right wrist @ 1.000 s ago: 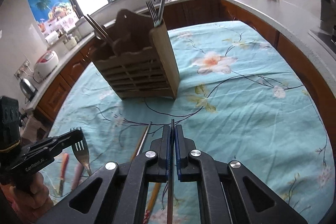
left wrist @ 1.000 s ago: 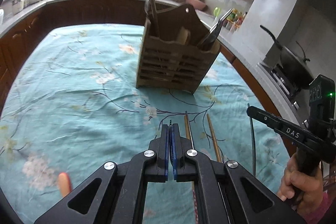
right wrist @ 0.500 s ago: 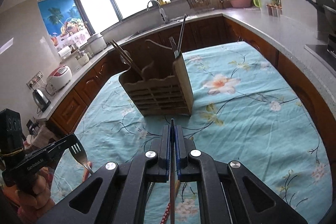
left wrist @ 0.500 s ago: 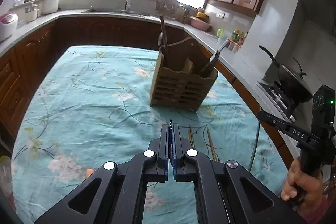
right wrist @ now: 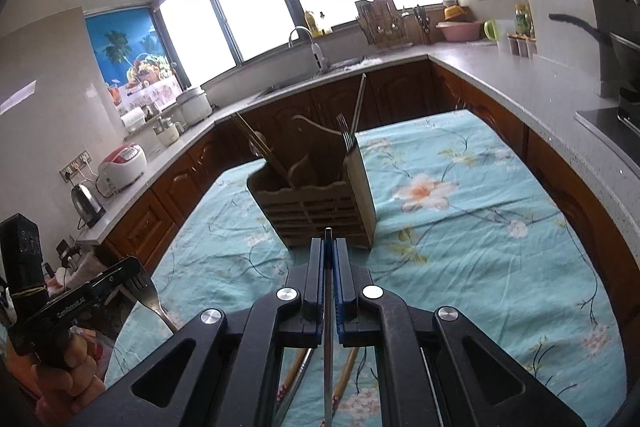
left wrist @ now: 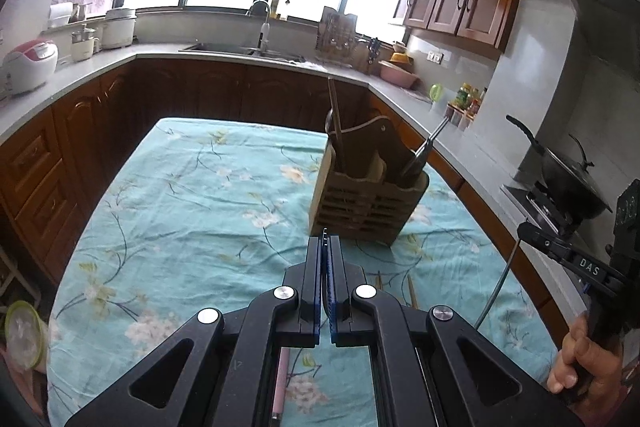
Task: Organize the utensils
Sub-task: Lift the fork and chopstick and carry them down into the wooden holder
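A slatted wooden utensil holder (left wrist: pixel 368 203) (right wrist: pixel 320 211) stands on the floral teal tablecloth (left wrist: pixel 192 211), with chopsticks and a fork upright in it. My left gripper (left wrist: pixel 325 239) (right wrist: pixel 130 265) hovers short of it, shut on a metal fork (right wrist: pixel 146 291) whose tines show below the fingertips. A pink handle (left wrist: pixel 280 379) shows under its body. My right gripper (right wrist: pixel 328 241) (left wrist: pixel 522 227) is shut on a thin metal chopstick (right wrist: pixel 328 307) (left wrist: pixel 496 291) that hangs down behind the pads. Loose chopsticks (left wrist: pixel 412 291) (right wrist: pixel 348 375) lie on the cloth below.
Dark wood cabinets and a grey counter (right wrist: pixel 520 83) ring the table on three sides. A wok (left wrist: pixel 568 183) sits on the stove at the right, a rice cooker (right wrist: pixel 122 163) and kettle (right wrist: pixel 88 203) at the left. A hand (left wrist: pixel 580 359) grips the right tool.
Both grippers have risen and drawn back from the holder, which now looks smaller and farther. Their view has tilted up, showing more of the kitchen. Both grips are unchanged.
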Available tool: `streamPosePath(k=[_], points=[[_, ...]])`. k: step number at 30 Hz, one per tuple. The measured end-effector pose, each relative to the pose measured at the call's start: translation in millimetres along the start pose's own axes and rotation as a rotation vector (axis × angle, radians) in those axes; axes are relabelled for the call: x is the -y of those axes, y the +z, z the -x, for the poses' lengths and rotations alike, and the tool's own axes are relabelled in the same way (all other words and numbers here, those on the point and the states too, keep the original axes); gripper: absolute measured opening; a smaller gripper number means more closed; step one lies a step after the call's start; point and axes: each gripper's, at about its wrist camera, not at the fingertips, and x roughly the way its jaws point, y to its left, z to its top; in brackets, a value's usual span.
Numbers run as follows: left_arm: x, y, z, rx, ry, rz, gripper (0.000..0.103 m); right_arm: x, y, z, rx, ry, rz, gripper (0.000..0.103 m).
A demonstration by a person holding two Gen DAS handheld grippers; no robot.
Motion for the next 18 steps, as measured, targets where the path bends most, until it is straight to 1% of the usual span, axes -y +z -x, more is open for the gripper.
streamPosePath(k=[9,18], points=[[-6.8,14.5,-3.5,0.035,-0.006,0.010,0.001,-3.9,14.1,3.3,0.061,0.012,0.012,0.004],[-13.1,33.5,-14.7,0.071,-0.011,0.030,0.001,-0.9,33.5,2.4,0.112,0.005,0.015,0.004]])
